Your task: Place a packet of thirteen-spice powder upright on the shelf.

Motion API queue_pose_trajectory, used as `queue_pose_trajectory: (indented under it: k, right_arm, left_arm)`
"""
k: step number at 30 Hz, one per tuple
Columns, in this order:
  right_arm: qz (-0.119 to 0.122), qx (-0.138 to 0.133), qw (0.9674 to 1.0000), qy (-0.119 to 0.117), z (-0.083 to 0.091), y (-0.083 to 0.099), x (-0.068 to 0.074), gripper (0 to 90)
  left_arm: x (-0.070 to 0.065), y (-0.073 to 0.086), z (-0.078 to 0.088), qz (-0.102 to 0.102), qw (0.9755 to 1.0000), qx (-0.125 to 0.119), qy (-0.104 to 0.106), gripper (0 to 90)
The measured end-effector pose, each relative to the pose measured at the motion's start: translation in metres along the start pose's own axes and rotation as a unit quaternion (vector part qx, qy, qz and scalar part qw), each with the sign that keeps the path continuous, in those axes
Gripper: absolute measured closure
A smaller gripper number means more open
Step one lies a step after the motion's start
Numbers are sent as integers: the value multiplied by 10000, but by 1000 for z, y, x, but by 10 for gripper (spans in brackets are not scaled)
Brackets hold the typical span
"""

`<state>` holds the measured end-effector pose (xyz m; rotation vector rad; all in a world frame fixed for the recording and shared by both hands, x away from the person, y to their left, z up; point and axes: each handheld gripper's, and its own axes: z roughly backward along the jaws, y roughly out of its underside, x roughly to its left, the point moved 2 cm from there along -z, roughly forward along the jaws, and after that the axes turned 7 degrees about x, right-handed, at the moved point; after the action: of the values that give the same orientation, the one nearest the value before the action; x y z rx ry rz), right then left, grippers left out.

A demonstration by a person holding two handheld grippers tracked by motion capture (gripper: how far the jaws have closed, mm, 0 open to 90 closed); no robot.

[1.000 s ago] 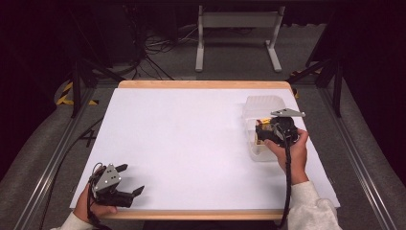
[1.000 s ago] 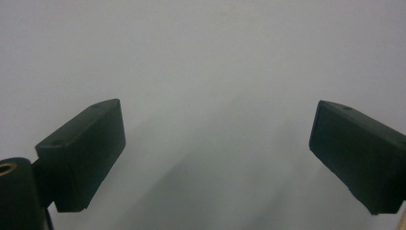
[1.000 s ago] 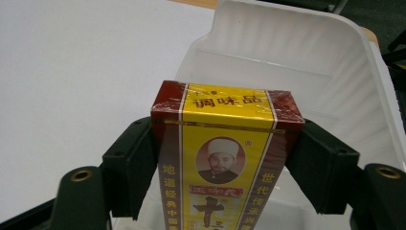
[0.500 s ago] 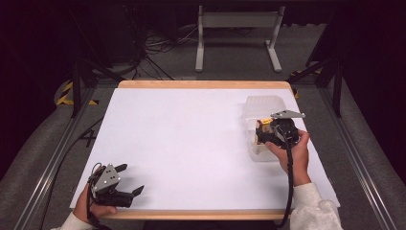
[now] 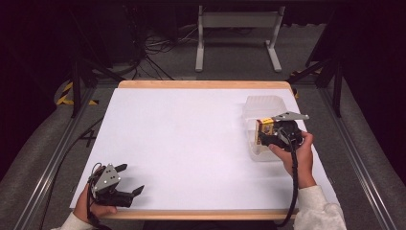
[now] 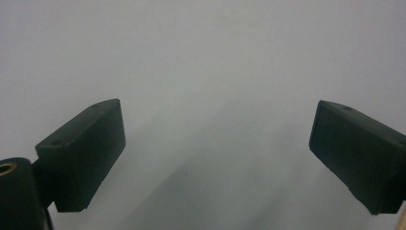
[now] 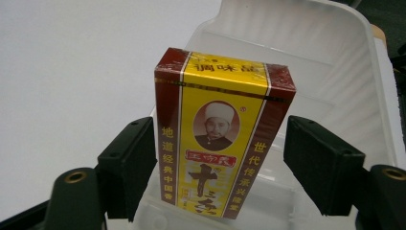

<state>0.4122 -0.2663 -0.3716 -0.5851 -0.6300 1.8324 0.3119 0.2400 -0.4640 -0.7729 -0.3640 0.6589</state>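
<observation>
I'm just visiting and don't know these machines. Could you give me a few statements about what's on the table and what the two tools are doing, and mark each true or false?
1. A yellow and dark red box stands between the jaws of the right tool. True.
2. The right tool's jaws are clamped tight on that box. False: the left jaw is at the box's side, but a gap shows at the right jaw.
3. The box is over a clear plastic container. True.
4. The left tool holds a second box. False: its jaws stand wide apart with only the white table between them.
5. The container sits at the table's left side. False: it sits at the right side.
</observation>
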Motion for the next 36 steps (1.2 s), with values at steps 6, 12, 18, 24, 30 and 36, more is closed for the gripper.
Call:
queue_pose_trajectory:
  k: [6, 12, 18, 24, 30, 36]
  right_arm:
    - [167, -11, 9998, -47, 3, 4, 2, 274]
    - [274, -42, 9996, -104, 8, 9, 3, 273]
    - [339, -80, 9993, -157, 16, 13, 1, 265]
    - [449, -91, 9987, -229, 23, 18, 1, 239]
    - [703, -123, 9971, -262, 33, 26, 3, 223]
    - [989, -144, 9945, -302, 40, 37, 6, 220]
  left_arm:
    - [0, 0, 0, 1, 10000, 5, -3, 59]
    - [0, 0, 0, -2, 10000, 8, -1, 59]
    - [0, 0, 0, -6, 10000, 12, 4, 59]
    - [0, 0, 0, -18, 10000, 21, 8, 59]
    - [-1, 0, -1, -4, 10000, 18, 7, 59]
    - [0, 0, 0, -6, 10000, 16, 9, 59]
